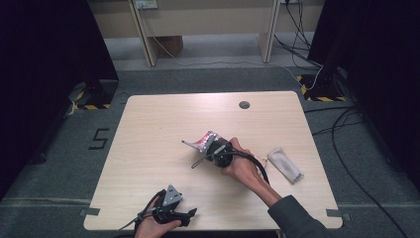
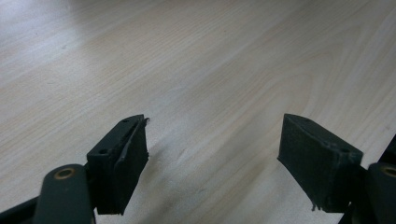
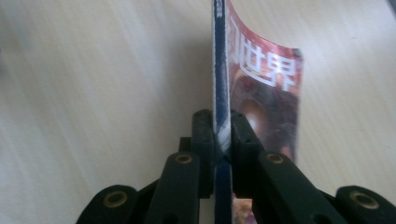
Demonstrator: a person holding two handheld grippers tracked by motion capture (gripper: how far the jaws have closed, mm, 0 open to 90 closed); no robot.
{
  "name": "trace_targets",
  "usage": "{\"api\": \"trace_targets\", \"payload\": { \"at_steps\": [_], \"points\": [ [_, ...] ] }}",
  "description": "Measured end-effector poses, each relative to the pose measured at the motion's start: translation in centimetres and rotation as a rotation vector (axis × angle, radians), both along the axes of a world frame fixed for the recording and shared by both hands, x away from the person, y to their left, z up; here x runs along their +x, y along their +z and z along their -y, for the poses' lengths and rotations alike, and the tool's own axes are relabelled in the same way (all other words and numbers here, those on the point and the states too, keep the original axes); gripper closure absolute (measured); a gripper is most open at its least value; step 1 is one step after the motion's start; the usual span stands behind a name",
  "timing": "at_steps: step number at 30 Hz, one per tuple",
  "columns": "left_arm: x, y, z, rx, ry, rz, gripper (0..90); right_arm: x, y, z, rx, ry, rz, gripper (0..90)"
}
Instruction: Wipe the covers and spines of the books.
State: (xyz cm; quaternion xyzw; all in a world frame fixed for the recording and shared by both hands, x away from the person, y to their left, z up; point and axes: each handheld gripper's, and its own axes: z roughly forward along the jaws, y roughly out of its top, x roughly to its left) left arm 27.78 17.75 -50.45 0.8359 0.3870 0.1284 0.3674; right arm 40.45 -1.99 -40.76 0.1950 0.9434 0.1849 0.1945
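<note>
Right gripper (image 1: 212, 145) clamped on thin edge of red packet (image 3: 261, 93), packet held upright off worktop (image 1: 148, 148), near its middle; edge grip likely keeps printed face free. Grey pouch (image 1: 285, 163) lies flat just right of right hand. Left gripper (image 2: 212, 154) jaws wide, nothing between, parked low at near edge, well left of packet, likely waiting.

A grey cloth (image 1: 285, 164) lies on the wooden table (image 1: 148, 129), right side
</note>
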Motion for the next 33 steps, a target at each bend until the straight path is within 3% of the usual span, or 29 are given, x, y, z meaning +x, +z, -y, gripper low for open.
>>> {"api": "trace_targets", "payload": {
  "at_steps": [3,17,28,33],
  "points": [
    [0.0,-0.1,-0.1,0.006,-0.001,0.0,23.1,-0.3,-1.1,-0.3,0.014,0.029,-0.025,82.7],
    [0.2,-0.1,0.0,0.011,0.006,-0.001,22.9,-2.1,-4.6,0.2,0.126,0.037,-0.104,75.0],
    [0.2,-0.2,0.0,0.019,0.01,-0.002,22.8,-2.9,-6.8,0.7,0.222,0.008,-0.147,68.9],
    [0.2,-0.3,0.0,0.021,0.013,-0.002,22.8,-3.3,-8.3,1.3,0.296,-0.019,-0.209,68.8]
  ]
}}
